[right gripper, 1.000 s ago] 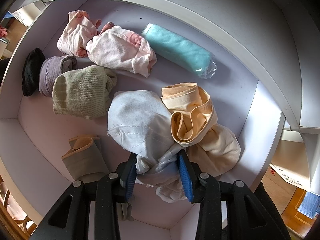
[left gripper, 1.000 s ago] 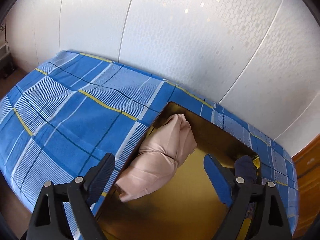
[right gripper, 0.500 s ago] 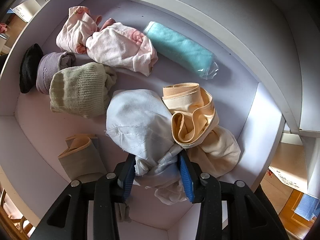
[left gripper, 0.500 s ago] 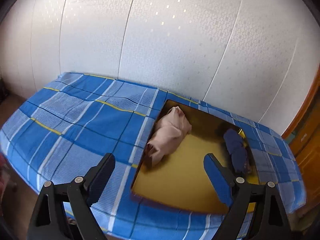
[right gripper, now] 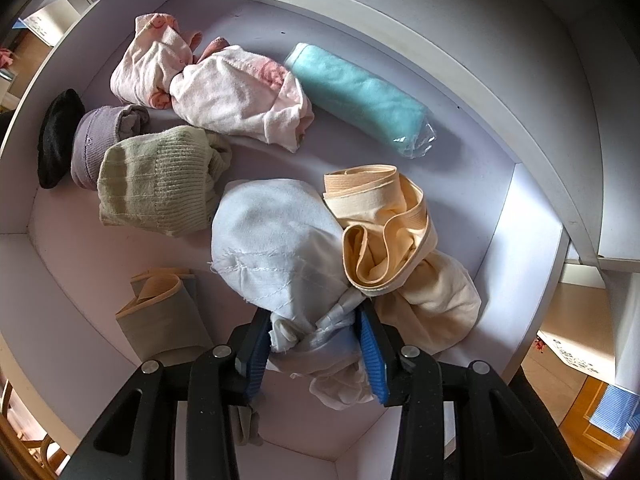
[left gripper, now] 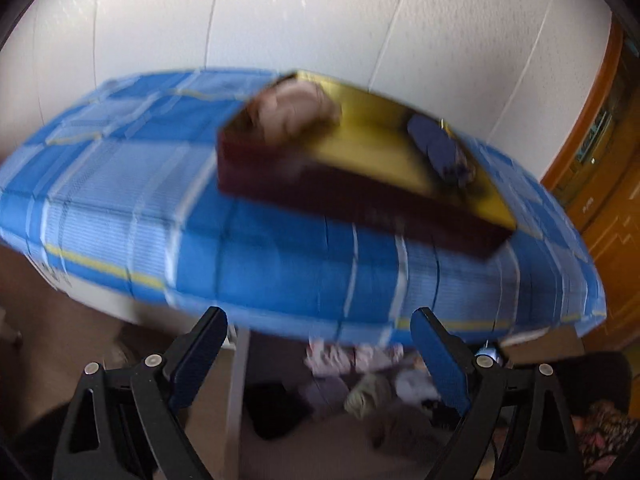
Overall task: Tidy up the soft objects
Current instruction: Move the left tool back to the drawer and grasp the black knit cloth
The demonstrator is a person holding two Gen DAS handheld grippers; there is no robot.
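Observation:
In the right wrist view my right gripper (right gripper: 314,316) points down into a white drawer (right gripper: 532,216), shut on the knotted end of a pale blue-white cloth bundle (right gripper: 276,236). A cream garment (right gripper: 392,240) lies against the bundle's right side. In the blurred left wrist view my left gripper (left gripper: 318,316) hangs in front of the bed edge, its jaws opening with nothing between them. Beyond it on the blue checked bedcover (left gripper: 120,200) stands a gold-lined, dark red box (left gripper: 360,196). It holds a pinkish bundle (left gripper: 292,112) and a dark blue item (left gripper: 436,144).
The drawer also holds a teal rolled towel (right gripper: 356,92), a pink-white garment (right gripper: 236,96), a green ribbed sock (right gripper: 156,184), a lilac sock (right gripper: 96,136), a black item (right gripper: 56,136) and a beige folded piece (right gripper: 160,316). An orange wooden door (left gripper: 608,160) stands right of the bed.
The left gripper has drawn back from the box and dropped, so the box shows from the side and clothes appear below the bed edge. The right gripper keeps still on the cloth bundle.

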